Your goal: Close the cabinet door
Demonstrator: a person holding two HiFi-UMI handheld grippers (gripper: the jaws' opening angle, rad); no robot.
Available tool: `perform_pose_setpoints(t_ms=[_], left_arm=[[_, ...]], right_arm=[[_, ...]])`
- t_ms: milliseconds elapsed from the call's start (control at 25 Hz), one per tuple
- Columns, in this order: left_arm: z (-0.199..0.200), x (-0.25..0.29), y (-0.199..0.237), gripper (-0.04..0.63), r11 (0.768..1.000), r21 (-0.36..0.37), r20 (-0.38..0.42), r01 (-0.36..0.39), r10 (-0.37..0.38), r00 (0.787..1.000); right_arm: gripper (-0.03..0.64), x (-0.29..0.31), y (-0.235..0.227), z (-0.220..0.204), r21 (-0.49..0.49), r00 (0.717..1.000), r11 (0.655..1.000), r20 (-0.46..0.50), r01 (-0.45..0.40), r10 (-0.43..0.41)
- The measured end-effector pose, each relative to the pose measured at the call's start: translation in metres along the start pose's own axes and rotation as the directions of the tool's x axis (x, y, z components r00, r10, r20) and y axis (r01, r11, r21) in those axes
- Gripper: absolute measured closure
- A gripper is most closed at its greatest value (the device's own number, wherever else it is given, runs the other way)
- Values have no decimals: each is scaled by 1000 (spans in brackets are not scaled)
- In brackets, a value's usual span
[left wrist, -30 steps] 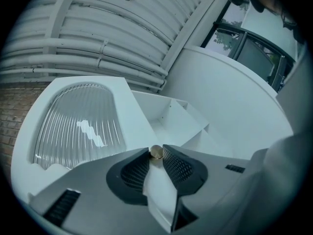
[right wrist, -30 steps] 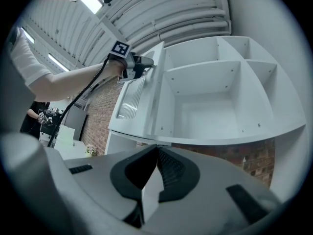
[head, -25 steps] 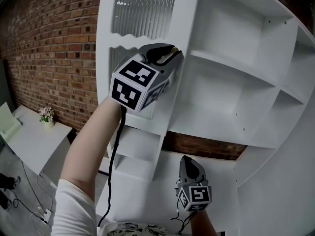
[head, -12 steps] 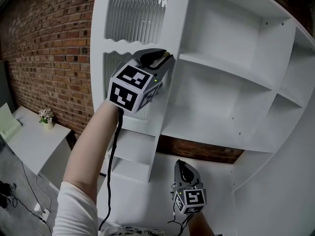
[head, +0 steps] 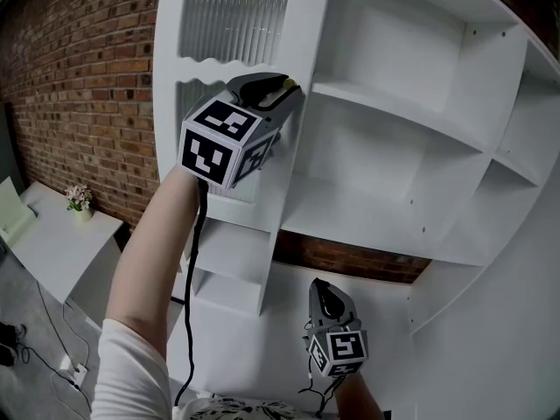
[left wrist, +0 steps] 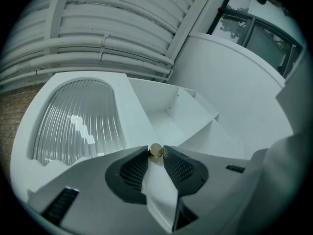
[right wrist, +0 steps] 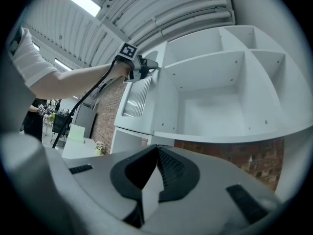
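The white cabinet door, with its ribbed glass pane, stands swung out to the left of the open white shelf compartments. My left gripper is raised to the door's edge. In the left gripper view a small brass knob sits between the tips of the left gripper and touches both. The jaws have just been opening a little around it. Low in the head view my right gripper points at the cabinet. In its own view the right gripper is shut with nothing in it.
A brick wall runs behind the cabinet on the left. Below it a low white table carries a small flower pot. Cables lie on the floor at the lower left. A white panel curves down the right.
In the head view the door edge, the left gripper and the shelves all sit slightly further left than before. The left gripper stays at the knob, and the right gripper has barely moved.
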State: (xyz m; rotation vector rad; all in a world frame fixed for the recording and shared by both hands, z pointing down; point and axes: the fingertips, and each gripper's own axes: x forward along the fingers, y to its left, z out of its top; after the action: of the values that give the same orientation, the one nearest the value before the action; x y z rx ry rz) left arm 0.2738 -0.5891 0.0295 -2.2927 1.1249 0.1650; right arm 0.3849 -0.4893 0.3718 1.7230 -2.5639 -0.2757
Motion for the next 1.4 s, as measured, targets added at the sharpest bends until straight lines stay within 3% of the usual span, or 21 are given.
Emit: perform_pose_setpoints(t_ms=[160, 280, 440, 600, 840, 960, 1080, 1280, 1400], left_arm=[[-3, -6, -13, 413, 999, -4, 19, 36, -36, 999], [-20, -22, -22, 403, 999, -2, 11, 47, -47, 999], [-52, -57, -30, 409, 999, -44, -4, 20, -20, 1000], [-103, -103, -48, 485, 988, -149, -42, -37, 31, 999], [-179, -160, -113, 560, 932, -360, -93, -26, -9, 996], [-213, -188, -142, 583, 902, -428, -130, -51, -6, 991], [-239, -207, -167, 583, 890, -451, -169, -65, -14, 986], [-249, -216, -188, 583, 912, -409, -189, -39, -43, 981], [-248, -216, -190, 583, 904, -428, -177, -24, -57, 983]], right_arm=[[609, -4, 1, -1, 6, 1000, 1000, 4, 4, -4], [609, -6, 1, -4, 17, 1000, 1000, 1, 8, -8], [609, -7, -1, -4, 23, 1000, 1000, 10, 19, -20], [609, -11, -2, -1, 34, 998, 999, 48, 37, -39], [611, -24, -3, 5, 52, 988, 996, 131, 79, -85], [611, -25, 3, 1, 55, 987, 996, 140, 68, -75], [612, -24, 8, -8, 63, 990, 996, 125, 60, -67], [612, -22, 19, -22, 67, 995, 996, 78, 50, -55], [612, -21, 23, -26, 67, 997, 997, 66, 47, -51]])
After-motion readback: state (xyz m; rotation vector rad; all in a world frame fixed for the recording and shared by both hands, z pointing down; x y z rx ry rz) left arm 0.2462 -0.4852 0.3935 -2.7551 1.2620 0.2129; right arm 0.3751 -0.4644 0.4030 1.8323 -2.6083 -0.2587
